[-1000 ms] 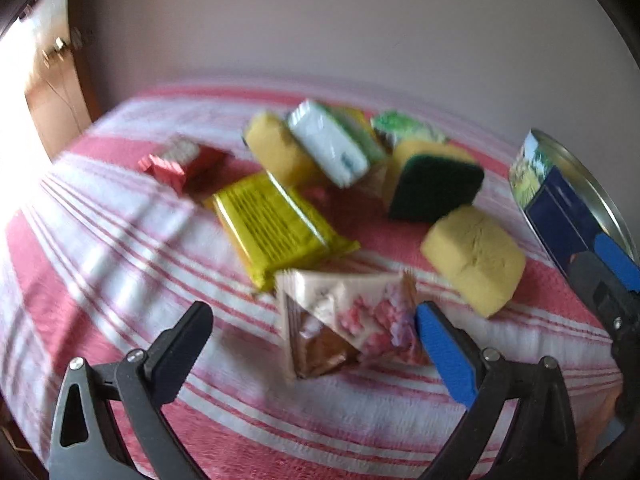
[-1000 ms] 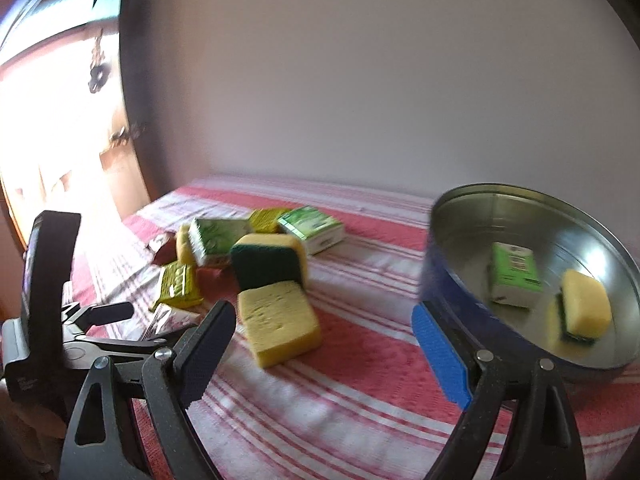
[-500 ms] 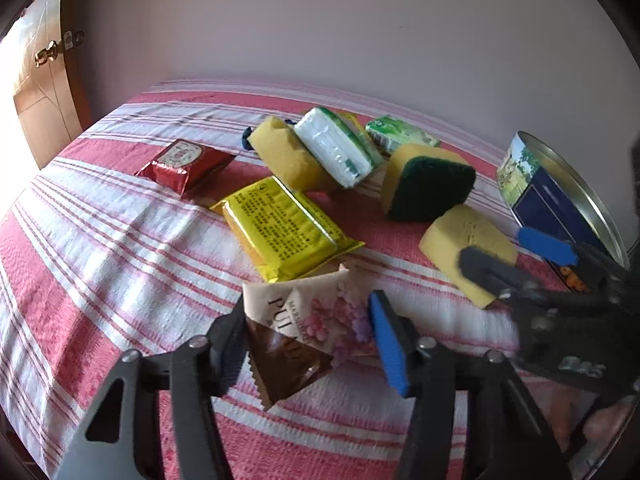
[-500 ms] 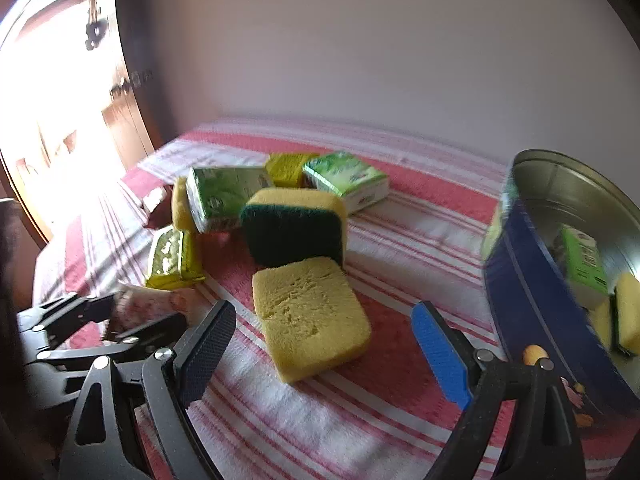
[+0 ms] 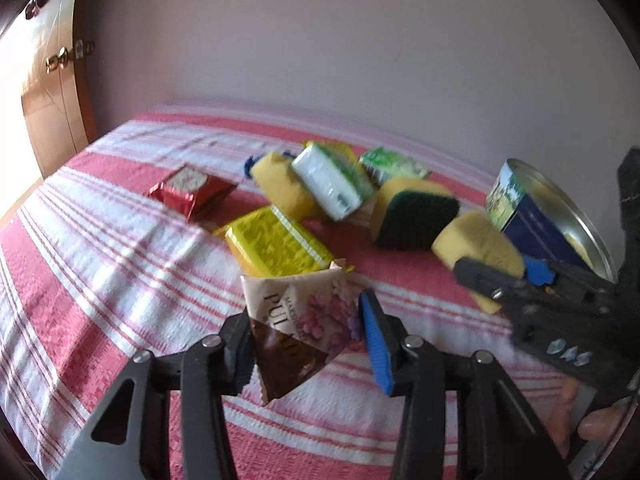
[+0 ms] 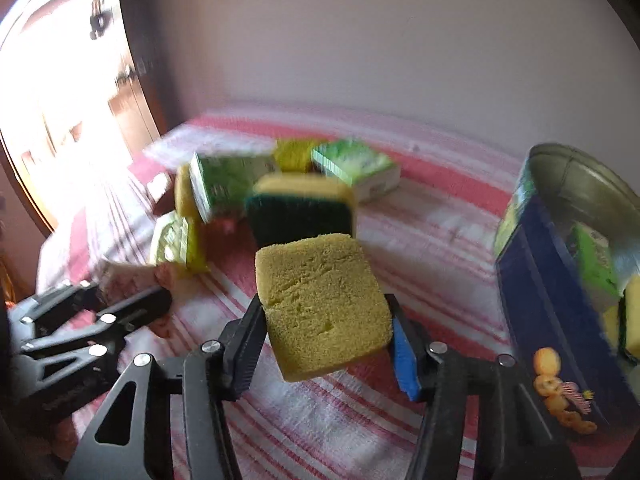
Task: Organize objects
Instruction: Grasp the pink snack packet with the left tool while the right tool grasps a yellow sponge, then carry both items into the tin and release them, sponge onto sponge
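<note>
yellow sponge (image 6: 324,300); red-and-white striped cloth (image 6: 432,236)

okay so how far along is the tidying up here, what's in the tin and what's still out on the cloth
Done: the tin already holds a green pack and a sponge.
In hand: the left gripper has just closed its jaws on the floral packet, the right gripper on the yellow sponge.
Left: the red packet, yellow packet, green-backed sponge and more packs.
</note>
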### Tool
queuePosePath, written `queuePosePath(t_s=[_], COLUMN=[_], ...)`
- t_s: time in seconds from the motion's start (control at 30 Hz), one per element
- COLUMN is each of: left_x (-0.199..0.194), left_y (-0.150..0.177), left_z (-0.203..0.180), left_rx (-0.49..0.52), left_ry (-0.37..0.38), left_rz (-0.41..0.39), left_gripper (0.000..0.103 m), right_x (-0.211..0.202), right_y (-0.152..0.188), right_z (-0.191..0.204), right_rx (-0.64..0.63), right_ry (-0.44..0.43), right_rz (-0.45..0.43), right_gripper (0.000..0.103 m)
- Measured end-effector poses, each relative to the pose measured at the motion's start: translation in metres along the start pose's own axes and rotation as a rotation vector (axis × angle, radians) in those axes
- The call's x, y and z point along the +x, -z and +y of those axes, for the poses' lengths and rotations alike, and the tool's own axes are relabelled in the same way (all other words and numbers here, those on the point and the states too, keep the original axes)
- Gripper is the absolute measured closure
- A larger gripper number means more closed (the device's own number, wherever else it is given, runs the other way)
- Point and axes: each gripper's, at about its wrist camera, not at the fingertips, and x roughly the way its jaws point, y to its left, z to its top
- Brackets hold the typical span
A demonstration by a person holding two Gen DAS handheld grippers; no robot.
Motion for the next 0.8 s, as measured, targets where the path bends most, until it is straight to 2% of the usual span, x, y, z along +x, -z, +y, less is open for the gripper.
queuePosePath(t_s=[0.13, 0.3, 0.43, 0.63, 0.8], left_x=[-0.007, -0.012, -0.011, -0.014, -0.013], left_y=[-0.011, -0.026, -0.035, -0.048, -0.057], left_z=[-0.016, -0.040, -0.060, -0.092, -0.121], left_rx=[0.027, 0.060, 0.081, 0.116, 0.144], left_ry=[-0.002, 0.027, 0.055, 0.101, 0.141], left_rz=[-0.056, -0.112, -0.125, -0.169, -0.193], left_gripper=[0.057, 0.057, 0.057, 0.057, 0.057], right_x=[-0.035, -0.067, -0.080, -0.098, -0.112], right_y=[-0.008, -0.011, -0.010, -0.012, -0.010], right_z=[-0.010, -0.019, -0.030, -0.064, -0.089], right_rx=[0.051, 0.055, 0.059, 0.134, 0.175], right_ry=[-0.032, 0.037, 0.107, 0.158, 0.248], right_rz=[-0.130, -0.247, -0.293, -0.322, -0.357], right_gripper=[0.044, 0.044, 0.044, 0.044, 0.044])
